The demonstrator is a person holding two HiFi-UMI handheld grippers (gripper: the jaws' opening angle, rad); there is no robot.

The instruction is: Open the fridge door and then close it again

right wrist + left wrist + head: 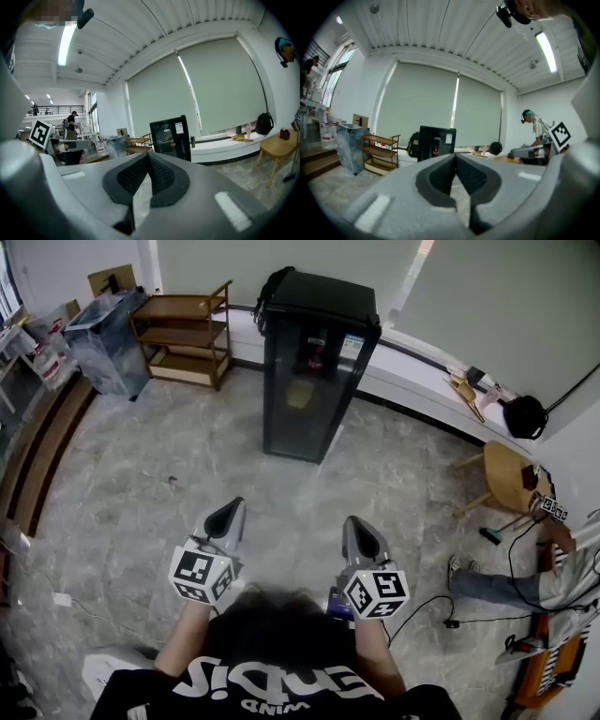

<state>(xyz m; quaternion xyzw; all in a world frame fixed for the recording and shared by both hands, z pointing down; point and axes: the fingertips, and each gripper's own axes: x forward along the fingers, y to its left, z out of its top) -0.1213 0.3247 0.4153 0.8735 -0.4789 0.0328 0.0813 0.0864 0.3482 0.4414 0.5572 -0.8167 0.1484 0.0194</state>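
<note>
A black fridge (314, 367) with a glass door stands against the far wall, its door closed. It also shows as a dark box (436, 143) in the left gripper view and as a dark cabinet (169, 137) in the right gripper view, several steps ahead. My left gripper (225, 515) is held at waist height at the left, its jaws shut with nothing between them. At the same height, my right gripper (364, 538) has its tips meeting, also empty. Both point towards the fridge across bare floor.
A wooden shelf unit (183, 338) and a wrapped blue bin (103, 338) stand left of the fridge. A wooden stool (506, 479) and a seated person (544, 568) are at the right, with cables on the floor. A white ledge (422, 381) runs along the wall.
</note>
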